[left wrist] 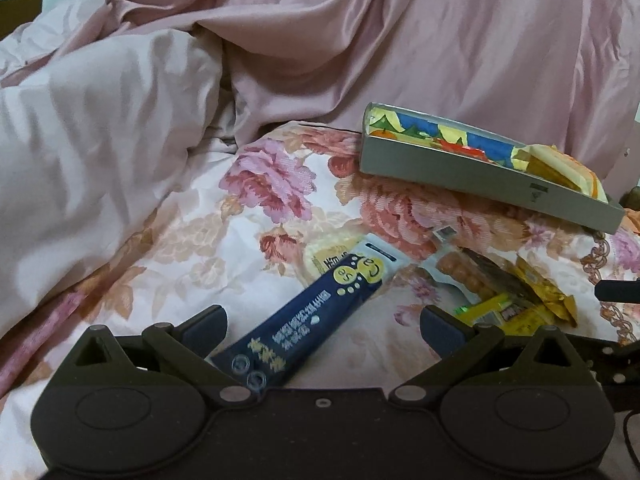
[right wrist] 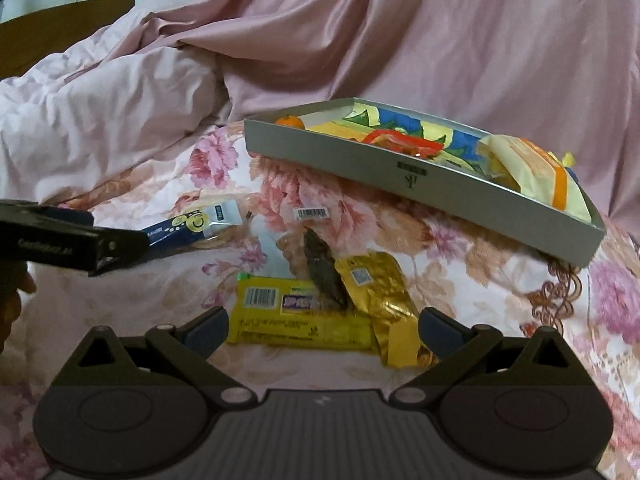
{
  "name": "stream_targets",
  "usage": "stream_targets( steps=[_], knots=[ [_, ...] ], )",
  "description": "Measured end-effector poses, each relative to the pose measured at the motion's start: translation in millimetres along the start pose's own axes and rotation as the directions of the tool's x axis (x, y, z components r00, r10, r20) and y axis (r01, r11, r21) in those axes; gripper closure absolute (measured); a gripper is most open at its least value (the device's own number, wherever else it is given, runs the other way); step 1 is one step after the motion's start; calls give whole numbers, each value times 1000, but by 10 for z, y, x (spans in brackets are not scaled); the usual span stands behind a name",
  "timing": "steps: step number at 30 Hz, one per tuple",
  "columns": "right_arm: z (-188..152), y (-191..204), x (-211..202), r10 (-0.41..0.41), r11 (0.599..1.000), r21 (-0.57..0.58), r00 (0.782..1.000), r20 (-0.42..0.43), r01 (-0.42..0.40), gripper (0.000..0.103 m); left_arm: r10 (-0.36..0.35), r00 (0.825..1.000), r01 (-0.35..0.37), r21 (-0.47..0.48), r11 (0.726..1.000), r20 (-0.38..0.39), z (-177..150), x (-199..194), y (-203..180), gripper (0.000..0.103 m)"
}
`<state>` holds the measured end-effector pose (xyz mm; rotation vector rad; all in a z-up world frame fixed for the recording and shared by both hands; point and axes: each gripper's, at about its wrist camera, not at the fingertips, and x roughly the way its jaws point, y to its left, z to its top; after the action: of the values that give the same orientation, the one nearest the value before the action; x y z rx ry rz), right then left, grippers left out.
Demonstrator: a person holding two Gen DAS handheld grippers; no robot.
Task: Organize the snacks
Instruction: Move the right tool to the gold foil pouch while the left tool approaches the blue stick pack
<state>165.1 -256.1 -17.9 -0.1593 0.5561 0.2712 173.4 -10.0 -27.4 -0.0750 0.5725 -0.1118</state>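
A dark blue snack packet lies on the floral bedsheet, its near end between the spread fingers of my left gripper, which is open and not touching it. In the right wrist view my right gripper is open over a yellow bar packet and a gold wrapper, with a dark clear-wrapped snack just beyond. A grey tray with a colourful lining holds a pale yellow-orange packet, a red-wrapped item and a small orange. The blue packet and left gripper body show at the left.
A heaped pink quilt rises to the left and behind the tray. The floral sheet is rumpled under the tray. Part of a hand shows at the left edge. A brown headboard stands at the back left.
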Motion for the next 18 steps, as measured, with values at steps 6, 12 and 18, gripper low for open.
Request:
stream_targets(
  steps=[6,12,18],
  knots=[
    [79,-186,84,11,997,78,1000,-1,-11,0,22,1000,-22,22,1000,5,53,227,26,1],
    [145,-349,198,53,991,122,998,-21,-50,0,1,1000,-1,39,999,2,104,367,28,1],
    [172,-457,301,84,988,135,996,-43,-78,0,-48,998,49,31,998,-36,147,491,62,1]
  ],
)
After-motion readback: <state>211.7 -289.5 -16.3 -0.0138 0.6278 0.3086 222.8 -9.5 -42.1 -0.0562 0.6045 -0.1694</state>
